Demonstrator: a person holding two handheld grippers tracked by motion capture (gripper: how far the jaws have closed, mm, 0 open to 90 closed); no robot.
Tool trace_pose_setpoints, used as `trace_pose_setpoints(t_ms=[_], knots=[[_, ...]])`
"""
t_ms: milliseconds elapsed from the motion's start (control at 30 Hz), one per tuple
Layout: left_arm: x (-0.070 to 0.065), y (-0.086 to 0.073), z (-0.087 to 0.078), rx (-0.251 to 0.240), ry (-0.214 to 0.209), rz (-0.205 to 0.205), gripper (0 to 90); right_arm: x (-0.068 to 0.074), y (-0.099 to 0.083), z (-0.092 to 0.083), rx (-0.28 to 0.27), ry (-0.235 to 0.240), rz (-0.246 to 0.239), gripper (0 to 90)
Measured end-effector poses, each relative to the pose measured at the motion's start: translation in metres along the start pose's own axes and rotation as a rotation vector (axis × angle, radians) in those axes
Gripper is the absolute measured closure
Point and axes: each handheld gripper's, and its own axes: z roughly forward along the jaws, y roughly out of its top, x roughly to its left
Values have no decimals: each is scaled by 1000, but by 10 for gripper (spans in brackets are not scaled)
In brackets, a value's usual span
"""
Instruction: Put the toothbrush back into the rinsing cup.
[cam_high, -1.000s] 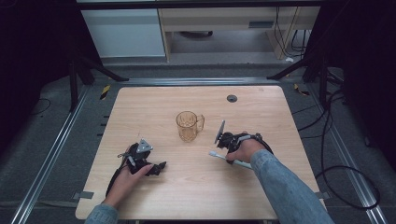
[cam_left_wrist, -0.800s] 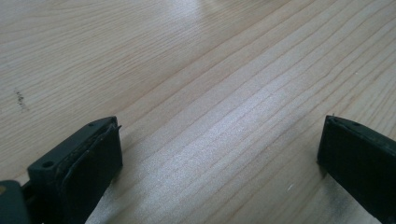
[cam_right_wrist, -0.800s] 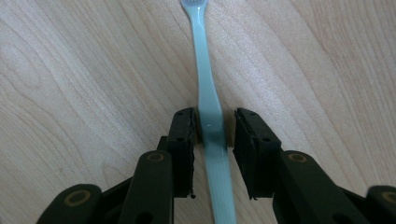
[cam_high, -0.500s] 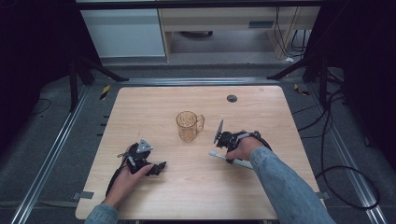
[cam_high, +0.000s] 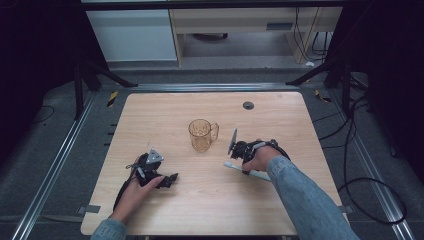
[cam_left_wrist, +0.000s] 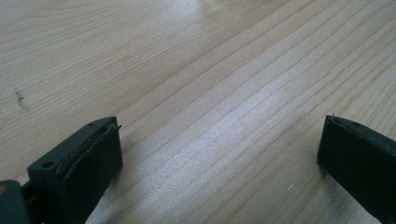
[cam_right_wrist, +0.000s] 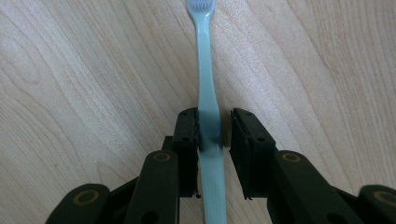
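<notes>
Table (cam_high: 165, 115): wood, mostly bare. Amber mug (cam_high: 201, 134) stands mid-table, handle toward the right gripper. Left gripper (cam_left_wrist: 219, 154) rests low on the near-left of the table, jaws wide, nothing between. Right gripper (cam_right_wrist: 215, 130) just right of the mug, jaws have been closing, narrow around the toothbrush (cam_right_wrist: 205, 70); one pad touches the handle, a gap shows at the other. Toothbrush lies flat on the table.

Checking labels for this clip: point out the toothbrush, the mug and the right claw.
toothbrush (cam_right_wrist: 204, 60), right gripper view, on its handle.
mug (cam_high: 201, 136), high view, on its amber wall.
right claw (cam_right_wrist: 215, 128), right gripper view, between its fingertips.
</notes>
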Motion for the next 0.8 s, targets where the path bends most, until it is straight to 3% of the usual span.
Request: trace_pose_setpoints(t_ms=[433,800], knots=[[0,0,0,0,0,1,0,1,1,0,1,9,-8,789],[0,0,0,0,0,0,0,0,2,-16,-96,28,22,790]])
